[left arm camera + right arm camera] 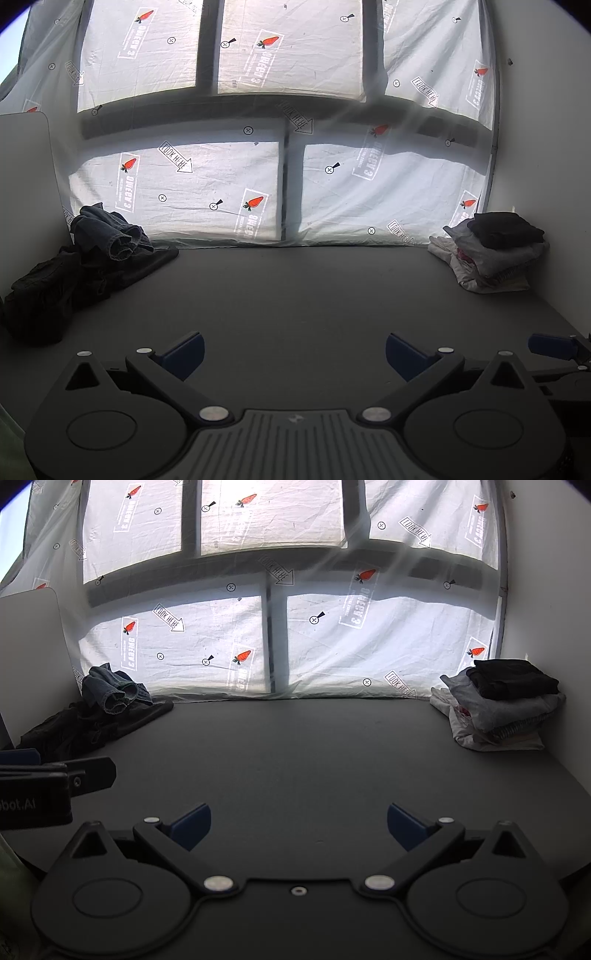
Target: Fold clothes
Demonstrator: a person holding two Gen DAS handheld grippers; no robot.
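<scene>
A heap of unfolded dark clothes [74, 273] [96, 716] lies at the table's back left, with crumpled blue denim [110, 232] [110, 690] on top. At the back right stands a stack of folded clothes [491, 251] [502, 709], black on top, grey and white below. My left gripper [294, 354] is open over the bare front of the table, nothing between its blue fingers [184, 354]. My right gripper [299, 825] is also open and holds nothing. The left gripper's side [55, 775] shows at the left edge of the right wrist view; the right gripper's tip [554, 347] shows at the right edge of the left wrist view.
The dark grey table [295, 295] [295, 757] runs back to a window covered by a printed translucent sheet [221, 184] [221, 635]. A white wall [546, 147] closes the right side. A pale panel [26, 177] [33, 657] stands at the left.
</scene>
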